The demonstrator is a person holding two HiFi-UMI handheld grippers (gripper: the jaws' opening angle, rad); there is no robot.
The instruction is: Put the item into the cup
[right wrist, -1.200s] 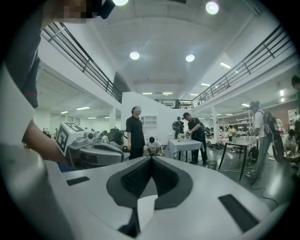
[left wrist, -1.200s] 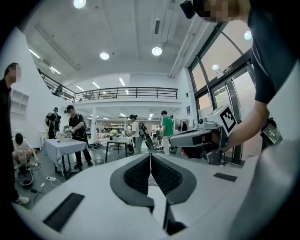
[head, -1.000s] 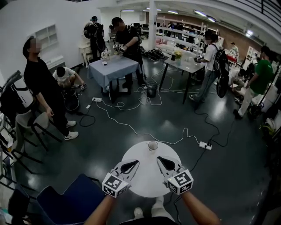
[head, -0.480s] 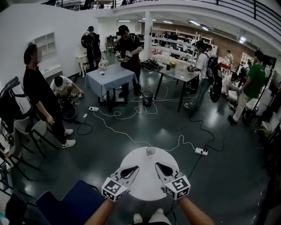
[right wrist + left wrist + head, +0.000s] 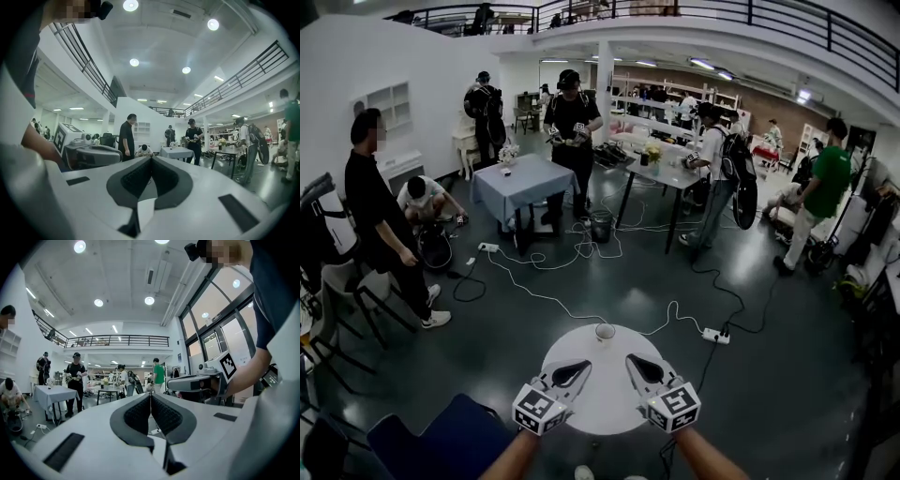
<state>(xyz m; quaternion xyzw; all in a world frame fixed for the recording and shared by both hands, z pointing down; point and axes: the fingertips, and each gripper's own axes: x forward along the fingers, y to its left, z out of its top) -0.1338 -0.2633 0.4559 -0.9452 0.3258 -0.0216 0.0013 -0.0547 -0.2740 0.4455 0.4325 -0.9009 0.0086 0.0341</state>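
Hovering over the round table (image 5: pixel 602 403), left gripper (image 5: pixel 578 369) and right gripper (image 5: pixel 634 362) are both clenching on nothing. The cup (image 5: pixel 605 331) is standing just beyond both, roughly equidistant; no item is showing.

Round ceiling lamps (image 5: pixel 149 300) light the hall evenly, with a soft sheen on the dark floor (image 5: pixel 806 375). Fisheye distortion bends the edges, and the corners fall black.

I see the cup (image 5: pixel 605 331) as a small, pale one, standing upright with its open mouth facing up, near the far edge of the round white table (image 5: pixel 602 389). Its inside looks dark from here, and I cannot tell whether anything lies in it
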